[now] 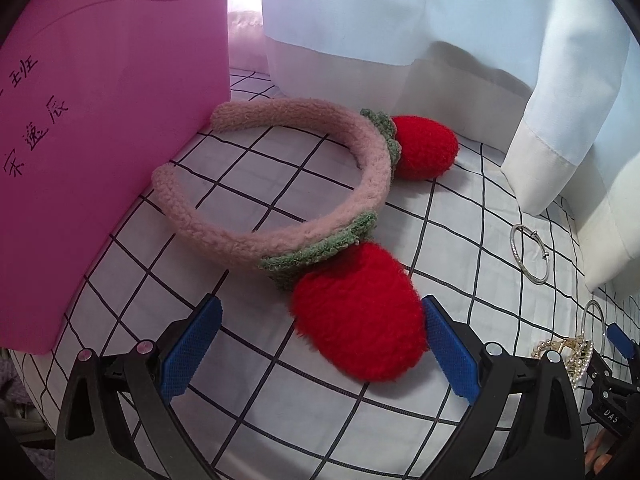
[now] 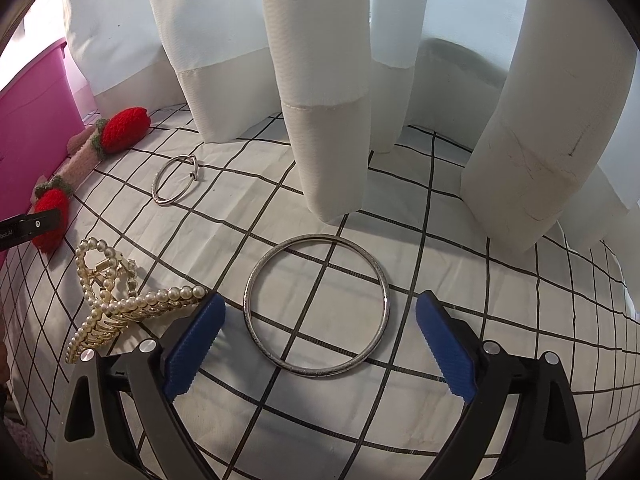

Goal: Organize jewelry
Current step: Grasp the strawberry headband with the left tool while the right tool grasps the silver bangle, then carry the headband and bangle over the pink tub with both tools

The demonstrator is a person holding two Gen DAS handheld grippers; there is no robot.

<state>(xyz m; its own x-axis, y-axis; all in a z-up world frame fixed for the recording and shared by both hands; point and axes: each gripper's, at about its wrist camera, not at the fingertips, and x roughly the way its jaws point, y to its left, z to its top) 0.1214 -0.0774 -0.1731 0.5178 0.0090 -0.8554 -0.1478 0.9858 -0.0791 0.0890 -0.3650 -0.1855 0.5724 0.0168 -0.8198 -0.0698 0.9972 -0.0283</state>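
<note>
A fuzzy pink headband [image 1: 280, 184] with two red strawberry pompoms lies on the grid-patterned cloth [image 1: 460, 240], next to a pink box [image 1: 100, 140]. My left gripper [image 1: 320, 344] is open, its blue pads either side of the near strawberry [image 1: 360, 312]. My right gripper [image 2: 320, 340] is open over a large silver bangle [image 2: 316, 306] lying flat. A pearl hair claw [image 2: 116, 296] lies just left of its left pad. A smaller thin silver bangle [image 2: 176, 180] lies farther back; it also shows in the left wrist view [image 1: 528, 254].
White curtain folds [image 2: 328, 120] hang down onto the cloth at the back and right. The pink box [image 2: 32, 120] stands at the left with handwriting on its side. The headband [image 2: 80, 160] lies along it.
</note>
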